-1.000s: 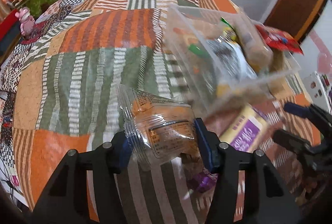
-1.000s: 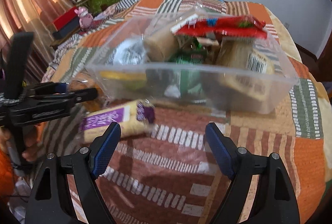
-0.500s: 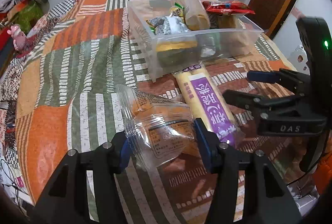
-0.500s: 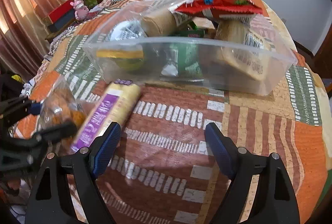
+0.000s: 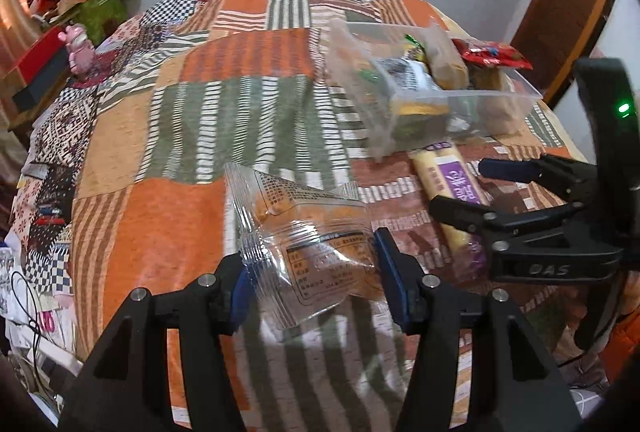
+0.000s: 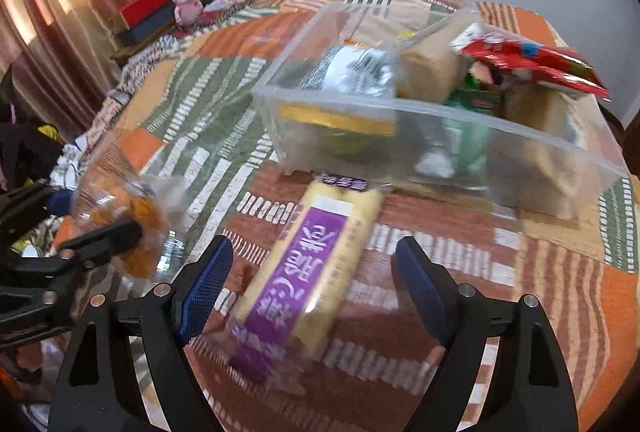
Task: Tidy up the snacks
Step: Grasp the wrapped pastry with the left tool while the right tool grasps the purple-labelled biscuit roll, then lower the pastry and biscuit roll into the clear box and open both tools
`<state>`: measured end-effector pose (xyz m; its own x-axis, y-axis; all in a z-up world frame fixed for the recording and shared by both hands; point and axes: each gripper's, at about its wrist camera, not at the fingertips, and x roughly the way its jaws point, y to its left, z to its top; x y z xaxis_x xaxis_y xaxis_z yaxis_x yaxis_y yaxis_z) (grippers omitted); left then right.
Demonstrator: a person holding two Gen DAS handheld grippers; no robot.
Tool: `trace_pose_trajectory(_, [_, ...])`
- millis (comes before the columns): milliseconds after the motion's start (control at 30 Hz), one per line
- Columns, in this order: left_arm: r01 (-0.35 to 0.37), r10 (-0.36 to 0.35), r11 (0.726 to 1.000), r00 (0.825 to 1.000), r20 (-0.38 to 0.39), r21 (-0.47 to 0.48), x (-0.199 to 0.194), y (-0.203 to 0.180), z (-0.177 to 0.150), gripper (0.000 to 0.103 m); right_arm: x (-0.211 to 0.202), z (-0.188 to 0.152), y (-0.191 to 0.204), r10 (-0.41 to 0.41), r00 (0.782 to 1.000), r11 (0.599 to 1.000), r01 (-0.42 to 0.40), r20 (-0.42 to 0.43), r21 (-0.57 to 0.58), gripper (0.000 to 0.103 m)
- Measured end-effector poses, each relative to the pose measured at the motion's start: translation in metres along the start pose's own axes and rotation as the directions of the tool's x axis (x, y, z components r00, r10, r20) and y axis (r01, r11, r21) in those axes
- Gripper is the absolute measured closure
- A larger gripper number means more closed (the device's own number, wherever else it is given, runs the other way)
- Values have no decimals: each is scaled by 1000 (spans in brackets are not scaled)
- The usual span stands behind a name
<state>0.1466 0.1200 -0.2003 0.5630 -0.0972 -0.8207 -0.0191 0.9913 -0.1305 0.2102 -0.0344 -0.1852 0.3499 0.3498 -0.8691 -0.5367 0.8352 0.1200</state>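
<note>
While the left gripper hung over the patchwork quilt, its two blue pads were squeezed on a clear snack bag with orange pieces inside. The bag was up off the quilt, held by its lower part, and its top leaned away from the camera. In the right wrist view the same bag showed at the left edge, pinched between the black fingers of the left gripper.

The right gripper had its jaws spread wide, and they held nothing. A long yellow snack pack with a purple label lay flat on the quilt, and it sat between the two blue pads without touching them. The picture was blurry there. In the left wrist view the yellow pack lay to the right of the held bag, and the right gripper reached over it from the right side.

Just past the far end of the yellow pack stood a clear plastic box on the quilt. It was full of snacks. A red packet stuck out over the top at the right, a tan pack leaned near the middle, and a silver and white bag lay at the left. Something green showed through the front wall.

Far back, a small pink toy sat by a red box near the curtains.
</note>
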Motion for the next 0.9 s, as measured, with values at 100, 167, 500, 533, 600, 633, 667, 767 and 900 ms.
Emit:
trace_pose_trajectory(100, [5,-5,1000,1000,3,-15,-1,4,0,48,13,-1,0,-32,999,999,32,-37,-7,22])
trace_pose_trajectory(167, [10,-9,1000,1000,6,-17,0,3,0,48,12,-3,-1,-54,998,998,54,-31,-15,24])
trace_pose_trajectory(500, [16,-17,999,999,27,43,1,-23,10,48,-12,-15,-35,-64,998,998,64,16,21,61])
trace_pose_trajectory(533, [20,-21,999,999,31,46,0,-25,12,48,-16,-17,-38,-56,998,998,56,20,30,61])
trace_pose_trajectory(600, [25,-27,998,999,42,53,-2,-30,18,48,-25,-21,-42,-41,999,998,39,34,46,61])
trace_pose_trajectory(633, [28,-30,998,998,48,56,-3,-33,22,48,-30,-22,-44,-36,998,998,34,43,51,61])
trace_pose_trajectory(667, [33,-36,998,998,56,58,-5,-36,27,48,-36,-24,-46,-36,998,998,33,56,54,61])
trace_pose_trajectory(767, [43,-48,997,996,79,63,-10,-43,37,48,-53,-25,-54,-34,994,997,28,100,69,61])
trace_pose_trajectory(900, [53,-60,996,992,114,68,-15,-53,55,48,-74,-20,-62,-32,986,996,17,164,92,61])
